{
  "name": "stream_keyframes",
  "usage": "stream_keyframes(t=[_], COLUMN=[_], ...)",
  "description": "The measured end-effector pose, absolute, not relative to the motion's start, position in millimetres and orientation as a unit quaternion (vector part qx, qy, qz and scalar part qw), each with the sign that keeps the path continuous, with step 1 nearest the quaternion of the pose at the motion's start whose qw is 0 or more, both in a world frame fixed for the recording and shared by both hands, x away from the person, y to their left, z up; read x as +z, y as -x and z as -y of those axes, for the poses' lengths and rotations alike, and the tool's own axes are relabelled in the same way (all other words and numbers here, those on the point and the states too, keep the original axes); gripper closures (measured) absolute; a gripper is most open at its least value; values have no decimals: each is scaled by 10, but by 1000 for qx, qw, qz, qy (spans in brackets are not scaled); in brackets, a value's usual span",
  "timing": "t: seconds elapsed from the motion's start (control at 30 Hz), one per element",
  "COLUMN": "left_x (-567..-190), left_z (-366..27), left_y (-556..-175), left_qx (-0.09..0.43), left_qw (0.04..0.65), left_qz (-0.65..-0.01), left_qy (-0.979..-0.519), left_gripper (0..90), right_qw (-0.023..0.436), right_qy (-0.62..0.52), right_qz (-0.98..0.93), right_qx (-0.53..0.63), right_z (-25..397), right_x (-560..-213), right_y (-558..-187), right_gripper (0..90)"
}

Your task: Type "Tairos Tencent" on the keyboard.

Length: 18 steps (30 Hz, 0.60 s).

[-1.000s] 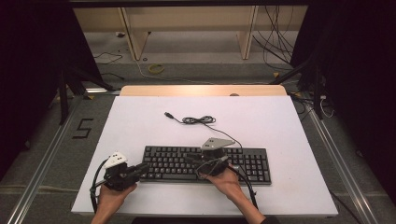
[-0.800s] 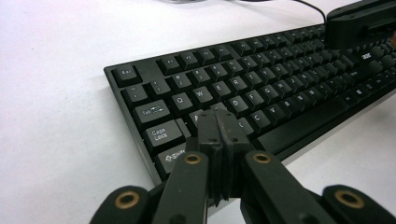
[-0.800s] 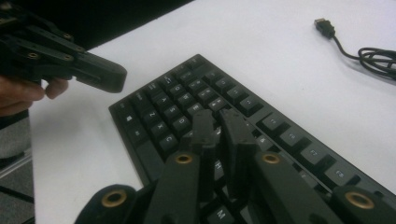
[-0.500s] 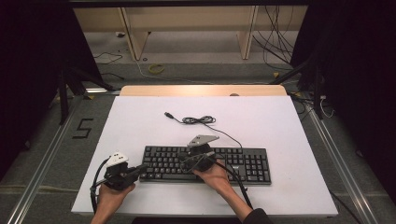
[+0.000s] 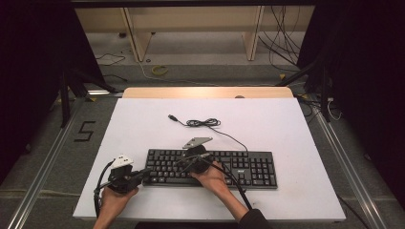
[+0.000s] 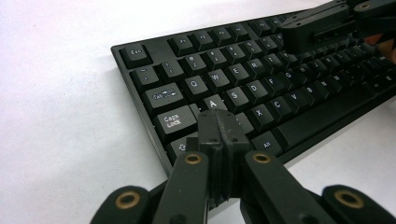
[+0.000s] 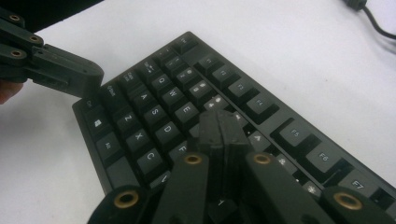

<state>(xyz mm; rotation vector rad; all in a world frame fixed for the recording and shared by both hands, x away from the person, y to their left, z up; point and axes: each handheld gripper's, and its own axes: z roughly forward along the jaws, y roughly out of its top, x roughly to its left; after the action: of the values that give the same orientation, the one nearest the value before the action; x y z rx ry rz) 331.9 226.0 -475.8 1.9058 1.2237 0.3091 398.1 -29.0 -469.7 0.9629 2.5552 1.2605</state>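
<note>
a long black plastic keyboard [image 5: 210,167] lies flat near the front of the white table [image 5: 286,124]. the right gripper [image 5: 184,163], jaws pressed together and holding nothing, hovers over its left-centre keys. the left gripper [image 5: 147,172], likewise closed and empty, sits at the keyboard's left end. the keyboard's thin black cable [image 5: 205,124] coils behind.

Flat black plastic keyboard [image 5: 212,167] carries white key legends. Black two-jaw left gripper [image 6: 218,126] shows brass-coloured rivets. Smooth white table top [image 5: 267,119] has a pale wooden far edge.
</note>
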Motion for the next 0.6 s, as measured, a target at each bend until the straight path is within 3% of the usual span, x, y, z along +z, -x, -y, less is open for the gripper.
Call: stream_keyframes(t=[0.6], left_x=[-4800], left_z=[-2242], left_y=[-3373], left_qx=[119], left_qw=[397], left_qz=[-490], left_qy=[-767], left_gripper=[888], right_qw=[70], right_qy=[-330], right_qz=[-851], right_qx=[402], right_z=[234], right_x=[-4767], right_y=[-4038], right_gripper=[900])
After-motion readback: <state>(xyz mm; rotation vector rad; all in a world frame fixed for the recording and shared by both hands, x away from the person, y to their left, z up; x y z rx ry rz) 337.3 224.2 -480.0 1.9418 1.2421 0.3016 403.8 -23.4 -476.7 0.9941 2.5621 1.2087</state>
